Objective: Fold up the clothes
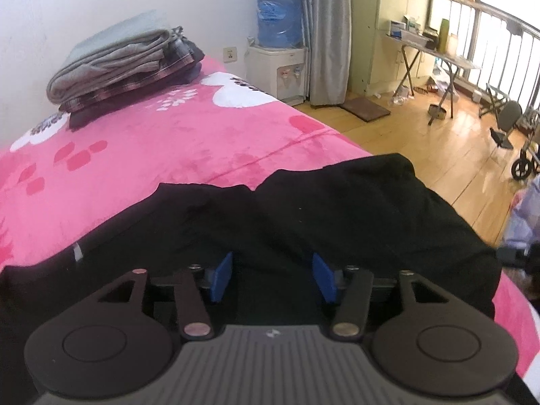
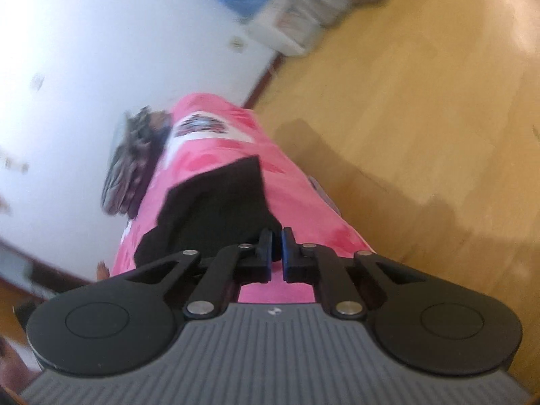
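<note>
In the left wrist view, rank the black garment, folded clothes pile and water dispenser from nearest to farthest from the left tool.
1. Black garment: directly at the left tool, between its open fingers.
2. Folded clothes pile: far left on the bed.
3. Water dispenser: beyond the bed, against the wall.

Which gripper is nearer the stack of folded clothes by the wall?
Probably left, though neither is close. The left gripper is open over the black garment, the stack of folded clothes beyond. The right gripper, nearly closed, sees it farther away.

Left wrist low over bed point(image 1: 168, 141), right wrist rolled, both facing wall
</note>
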`<state>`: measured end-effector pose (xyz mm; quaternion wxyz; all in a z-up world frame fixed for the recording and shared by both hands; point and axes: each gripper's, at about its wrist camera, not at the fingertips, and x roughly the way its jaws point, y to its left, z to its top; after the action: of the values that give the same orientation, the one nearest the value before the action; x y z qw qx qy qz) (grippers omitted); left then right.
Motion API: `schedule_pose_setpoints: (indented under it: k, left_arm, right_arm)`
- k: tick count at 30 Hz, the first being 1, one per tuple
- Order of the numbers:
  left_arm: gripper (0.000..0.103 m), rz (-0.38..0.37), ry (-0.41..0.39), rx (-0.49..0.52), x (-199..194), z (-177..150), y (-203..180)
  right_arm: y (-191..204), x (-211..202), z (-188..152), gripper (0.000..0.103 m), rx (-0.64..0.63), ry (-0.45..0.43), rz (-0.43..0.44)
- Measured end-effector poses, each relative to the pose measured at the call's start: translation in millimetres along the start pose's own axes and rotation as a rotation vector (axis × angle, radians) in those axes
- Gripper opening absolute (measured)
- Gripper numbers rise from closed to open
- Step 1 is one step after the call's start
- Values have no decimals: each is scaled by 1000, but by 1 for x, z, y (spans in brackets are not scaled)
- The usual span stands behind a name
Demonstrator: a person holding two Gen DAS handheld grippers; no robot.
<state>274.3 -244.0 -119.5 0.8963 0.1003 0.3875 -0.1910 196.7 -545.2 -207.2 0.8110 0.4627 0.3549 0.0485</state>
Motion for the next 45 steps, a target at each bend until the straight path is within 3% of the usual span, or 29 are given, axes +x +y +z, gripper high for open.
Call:
schedule_pose_setpoints:
  k: [3,8,10,12,16,21,23,25,26,27,30,33,45]
  left_arm:
    - [58,-12,-2,-12,-1,1,4]
    - [58,-46,-19,-38,-9,1,12]
    - [58,-52,-26,-40,-11,0,14]
    - [58,-30,-27,-30,-10,-2,14]
    - [58,5,-36,-14,-7,-1,16]
    - [58,36,-60,-8,-5,3,19]
    - [57,46,-62,-12,-3,5,23]
    - [57,54,-64,-9,0,6,26]
    - [57,57,-66,-7,1,6,27]
    - [57,63,-69,-6,2,7,29]
    - [57,85,-74,-13,7,8,34]
    - [57,124,-73,-51,12,9,42]
    - [62,276,-62,-156,38,29,53]
  right_arm:
    - [-16,1,1,0,71,-2,-32]
    - [-37,4,14,6,169,20,11]
    - [-28,15,26,17,135,41,47]
    - [-18,29,39,55,115,31,102]
    - [-17,78,61,69,168,58,191]
    - [-28,135,69,75,234,228,191]
    - [-24,141,68,72,225,250,250]
    - [-13,138,70,51,166,230,303]
    - [-7,133,73,23,130,209,313]
    - [-1,128,75,3,94,188,322]
    - [11,103,84,2,36,28,389]
    - [8,89,89,2,50,-68,402]
    - [-7,106,78,2,108,-79,275]
